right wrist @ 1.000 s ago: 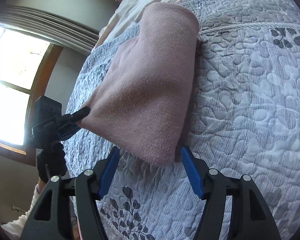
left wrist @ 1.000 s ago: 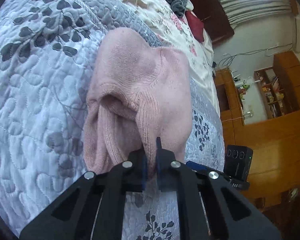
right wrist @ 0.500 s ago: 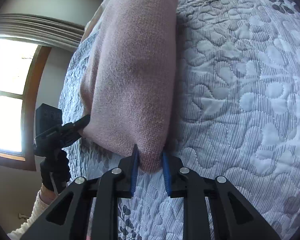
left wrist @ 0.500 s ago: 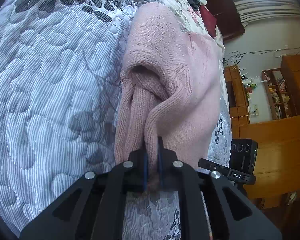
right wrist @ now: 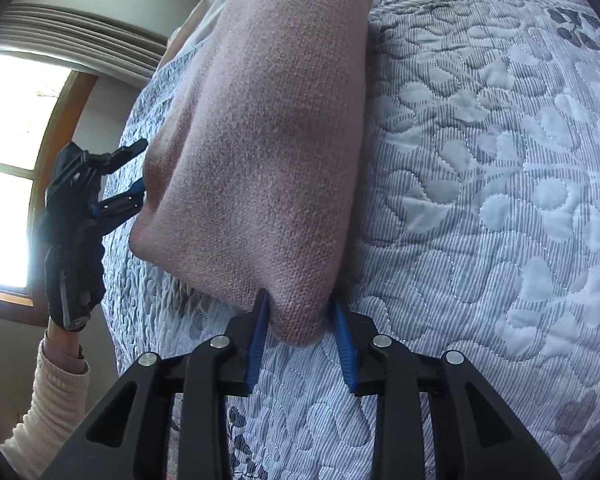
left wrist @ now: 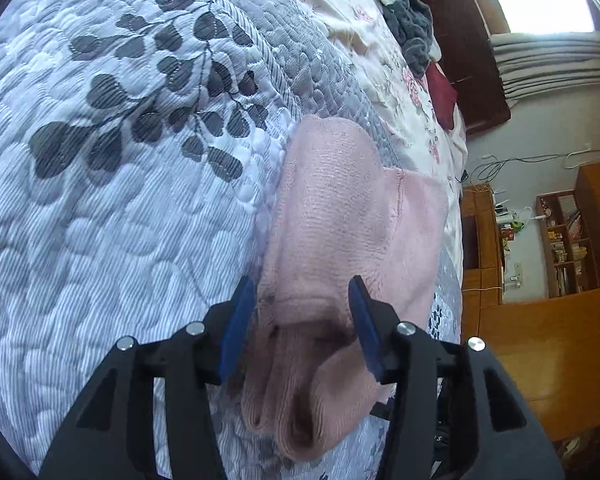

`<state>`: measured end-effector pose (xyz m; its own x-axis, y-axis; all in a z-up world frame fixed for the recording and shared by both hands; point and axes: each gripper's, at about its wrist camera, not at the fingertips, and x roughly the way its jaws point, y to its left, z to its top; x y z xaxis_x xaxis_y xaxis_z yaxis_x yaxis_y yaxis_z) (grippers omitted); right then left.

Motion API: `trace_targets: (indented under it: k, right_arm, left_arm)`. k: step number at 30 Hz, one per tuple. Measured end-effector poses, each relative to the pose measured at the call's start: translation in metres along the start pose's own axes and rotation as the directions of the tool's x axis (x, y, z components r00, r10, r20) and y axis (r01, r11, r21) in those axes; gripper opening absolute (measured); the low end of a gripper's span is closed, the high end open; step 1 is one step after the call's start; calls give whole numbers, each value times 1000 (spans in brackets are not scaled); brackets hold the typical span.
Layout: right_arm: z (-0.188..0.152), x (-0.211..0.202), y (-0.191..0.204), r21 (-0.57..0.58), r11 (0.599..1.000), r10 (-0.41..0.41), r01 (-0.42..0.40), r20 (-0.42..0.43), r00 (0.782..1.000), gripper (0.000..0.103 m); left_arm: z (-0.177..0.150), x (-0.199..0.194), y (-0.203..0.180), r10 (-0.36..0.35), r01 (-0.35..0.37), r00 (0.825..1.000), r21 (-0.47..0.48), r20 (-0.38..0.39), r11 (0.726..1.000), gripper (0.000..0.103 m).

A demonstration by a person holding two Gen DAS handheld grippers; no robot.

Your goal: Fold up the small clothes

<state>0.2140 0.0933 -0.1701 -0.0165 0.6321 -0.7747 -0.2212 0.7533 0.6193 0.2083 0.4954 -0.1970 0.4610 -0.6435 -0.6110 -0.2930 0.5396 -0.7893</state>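
Both grippers are seen at a folded pink knit garment (left wrist: 340, 216) lying on the quilted bedspread (left wrist: 112, 216). Left gripper (left wrist: 300, 300) fingers are spread beside its cuffs; right gripper (right wrist: 300, 312) fingers are parted, bracketing a corner.

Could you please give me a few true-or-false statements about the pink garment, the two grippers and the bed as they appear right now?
1. The pink knit garment lies on a grey leaf-patterned quilt. True.
2. The left gripper is clamped shut on the fabric. False: its fingers stand apart.
3. The right gripper has a corner of the garment between its fingers. True.
4. The garment is spread flat, sleeves outstretched. False: it is folded into a compact bundle.
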Motion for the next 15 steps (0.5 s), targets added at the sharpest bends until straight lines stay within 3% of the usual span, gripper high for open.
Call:
trace_targets:
  k: [2, 3, 4, 6, 9, 12, 15]
  right_arm:
    - [1, 1, 1, -3, 1000, -1, 1, -3, 1000, 32]
    - [1, 1, 2, -8, 1000, -5, 5, -4, 1000, 32]
    - [1, 1, 3, -15, 1000, -11, 11, -4, 1000, 32]
    - [1, 1, 7, -34, 999, -28, 28, -3, 1000, 32]
    - [1, 1, 11, -54, 998, -40, 39, -4, 999, 32]
    - [3, 1, 13, -61, 997, -53, 52, -8, 999, 36]
    - [7, -6, 15, -73, 996, -55, 55, 5, 998, 40]
  left_arm:
    - [3, 6, -5, -24, 24, 1000, 3, -12, 1000, 48]
    - [4, 10, -6, -11, 11, 1000, 5, -14, 1000, 41]
    - [6, 13, -7, 6, -6, 1000, 7, -10, 1000, 18]
    - [12, 14, -3, 37, -37, 999, 4, 7, 999, 14]
    - [19, 10, 12, 92, -91, 995, -20, 37, 996, 14]
    - [18, 8, 15, 83, -83, 996, -1, 15, 997, 15]
    - [14, -3, 11, 37, -37, 999, 21, 14, 999, 29]
